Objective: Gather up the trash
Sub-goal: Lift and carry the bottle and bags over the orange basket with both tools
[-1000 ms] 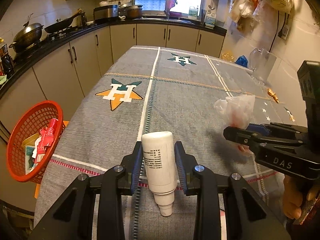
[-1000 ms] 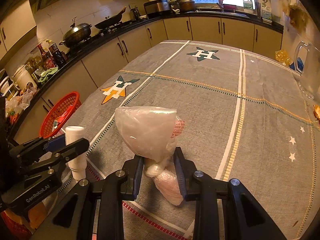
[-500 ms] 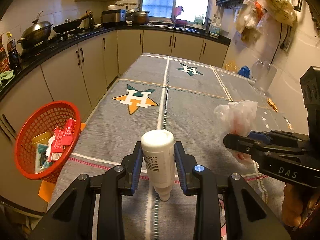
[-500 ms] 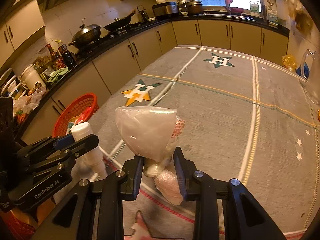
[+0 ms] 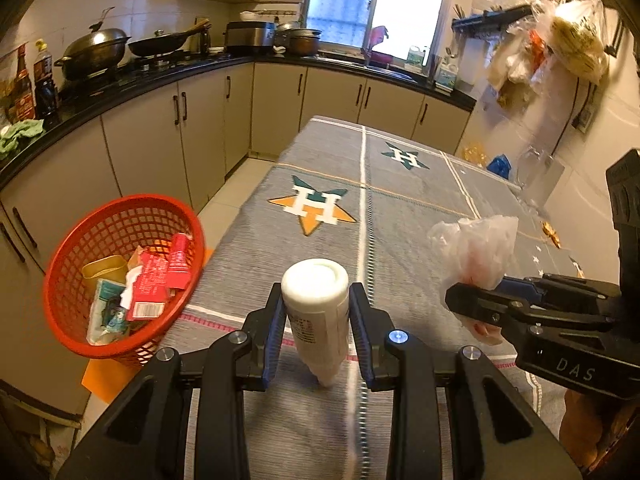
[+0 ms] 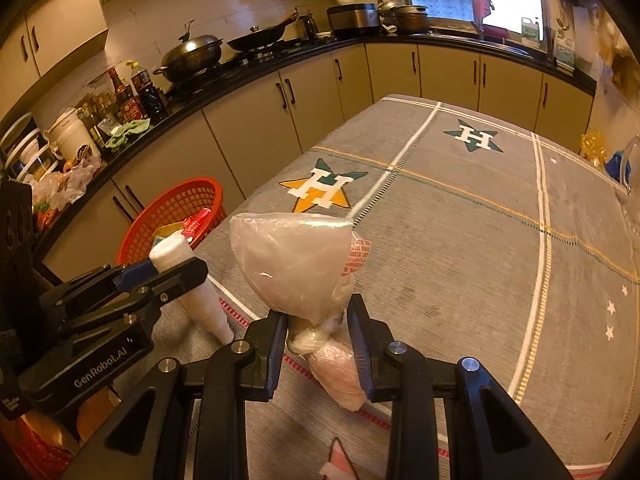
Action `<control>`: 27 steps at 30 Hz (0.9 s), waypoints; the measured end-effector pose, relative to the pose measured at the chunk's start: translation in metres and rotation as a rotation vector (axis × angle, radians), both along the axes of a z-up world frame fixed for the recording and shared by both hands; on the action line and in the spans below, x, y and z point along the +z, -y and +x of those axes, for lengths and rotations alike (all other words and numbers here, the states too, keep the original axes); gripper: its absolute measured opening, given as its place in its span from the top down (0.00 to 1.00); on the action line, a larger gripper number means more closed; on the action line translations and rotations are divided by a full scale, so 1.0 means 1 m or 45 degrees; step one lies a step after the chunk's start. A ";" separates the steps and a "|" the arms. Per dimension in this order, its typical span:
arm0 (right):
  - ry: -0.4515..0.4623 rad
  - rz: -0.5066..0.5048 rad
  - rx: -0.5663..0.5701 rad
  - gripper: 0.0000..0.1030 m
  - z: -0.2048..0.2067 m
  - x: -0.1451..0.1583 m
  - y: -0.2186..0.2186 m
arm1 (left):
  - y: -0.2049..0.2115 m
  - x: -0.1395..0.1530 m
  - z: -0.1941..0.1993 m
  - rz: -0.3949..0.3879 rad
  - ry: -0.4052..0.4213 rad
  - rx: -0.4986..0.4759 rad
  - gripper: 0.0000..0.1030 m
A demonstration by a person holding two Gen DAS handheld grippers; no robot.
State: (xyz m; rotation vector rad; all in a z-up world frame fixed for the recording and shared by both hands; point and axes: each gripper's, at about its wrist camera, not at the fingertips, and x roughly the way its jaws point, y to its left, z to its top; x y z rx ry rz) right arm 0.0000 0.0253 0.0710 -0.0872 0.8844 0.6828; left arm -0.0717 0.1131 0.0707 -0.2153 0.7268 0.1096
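Both wrist views look forward from close behind their own tongs down the cloth-covered surface (image 5: 400, 208) toward the window, each catching the other's tongs alongside.

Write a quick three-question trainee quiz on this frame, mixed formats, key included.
1. True or false: the left gripper holds the white bottle with its cap end pointing down.
2. The right gripper is shut on: A) a red packet B) a plastic bag C) nothing.
3. Fill in: the red basket sits off the table's ___ edge, seen from the left wrist.

Key: 1 true; 2 B; 3 left.
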 end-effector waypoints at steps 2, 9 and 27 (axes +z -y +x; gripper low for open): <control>0.001 -0.010 0.004 0.68 0.000 0.000 -0.005 | -0.008 0.001 -0.002 -0.010 0.006 0.013 0.71; 0.006 -0.040 0.030 0.68 0.000 0.002 -0.026 | -0.032 0.005 -0.008 -0.026 0.030 0.056 0.72; 0.028 -0.050 0.141 0.68 0.000 0.014 -0.106 | -0.102 0.028 -0.024 -0.027 0.113 0.187 0.72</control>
